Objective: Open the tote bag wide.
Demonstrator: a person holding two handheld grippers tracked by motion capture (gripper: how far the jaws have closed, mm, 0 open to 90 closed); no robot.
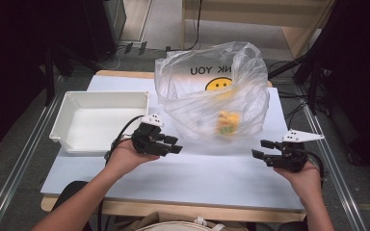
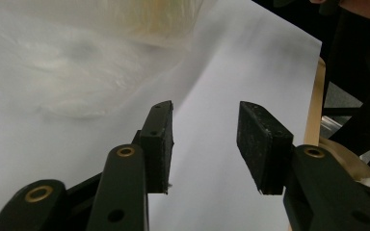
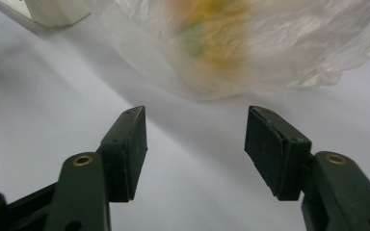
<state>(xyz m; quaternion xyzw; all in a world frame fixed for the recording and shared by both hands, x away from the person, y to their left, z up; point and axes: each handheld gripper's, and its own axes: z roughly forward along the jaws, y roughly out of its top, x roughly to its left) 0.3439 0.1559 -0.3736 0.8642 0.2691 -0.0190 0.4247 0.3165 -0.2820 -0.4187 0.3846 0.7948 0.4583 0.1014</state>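
Observation:
A clear plastic bag (image 1: pixel 212 94) with a yellow smiley face and dark lettering stands open in the middle of the white table (image 1: pixel 197 178). Inside it lies a yellow, orange and green object (image 1: pixel 227 122), blurred as the yellow object (image 3: pixel 204 33) in the right gripper view. My left gripper (image 1: pixel 173 145) hovers just left of the bag's base, open with nothing between its jaws; the bag (image 2: pixel 77 53) is ahead of it. My right gripper (image 1: pixel 261 148) hangs to the right of the bag, open and empty, pointing at the bag (image 3: pixel 250 43).
A white rectangular bin (image 1: pixel 99 120) sits empty at the left of the table. Metal rails run along both table sides. Cables and dark stands lie on the floor behind and to the right.

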